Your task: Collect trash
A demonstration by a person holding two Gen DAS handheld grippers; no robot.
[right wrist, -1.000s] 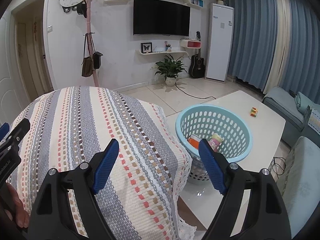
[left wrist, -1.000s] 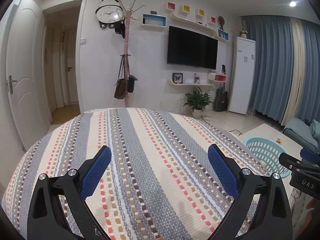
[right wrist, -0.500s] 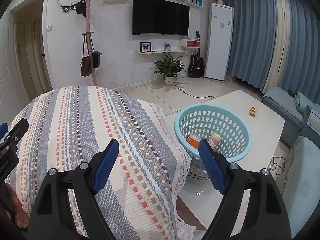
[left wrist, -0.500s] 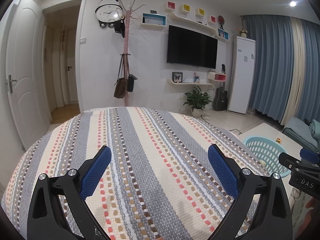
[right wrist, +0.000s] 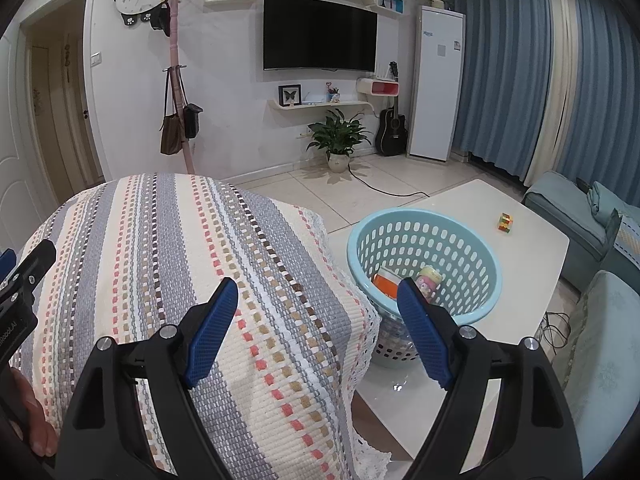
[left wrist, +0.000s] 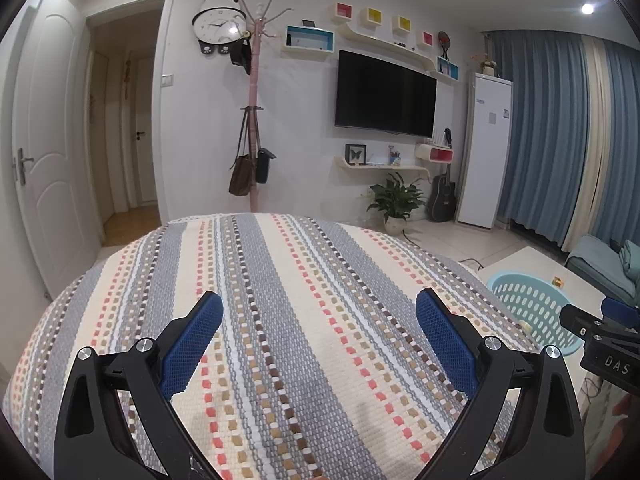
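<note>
Reading what lettering I can: "DAS" in white on the black body of the right gripper (left wrist: pixel 608 344) where it pokes into the left wrist view; a partial word ending "robot.AI" on the left gripper's body at the edge of the right wrist view. Small print on the tall white air conditioner (right wrist: pixel 436 80), not legible.

Surroundings: striped woven cloth (left wrist: pixel 300 320) covers a raised surface under both tools, bare of any loose item. Far wall carries a dark TV (right wrist: pixel 320 36), a panda-shaped clock (left wrist: pixel 218 26), a pink coat stand (left wrist: pixel 253 120) with bags hung on it. Potted plant (right wrist: pixel 338 138) and black guitar (right wrist: pixel 392 132) on the floor below the shelves. Blue curtains (right wrist: pixel 508 68) at the right. Small multicoloured cube (right wrist: pixel 505 223) sits on the white low table (right wrist: pixel 532 256).

Trash: an orange packet (right wrist: pixel 386 282) and a pink-and-yellow wrapped item (right wrist: pixel 430 278) lie in the bottom of the pale blue perforated basket (right wrist: pixel 424 220), which stands on the low table just beside the cloth's drooping corner.

Left gripper (left wrist: pixel 320 332): blue pads spread wide, only cloth between them, basket well off to its right. Right gripper (right wrist: pixel 318 326): pads likewise spread wide and holding nothing; its right pad overlaps the basket's near rim in view, the trash just beyond that fingertip, not between the jaws.
</note>
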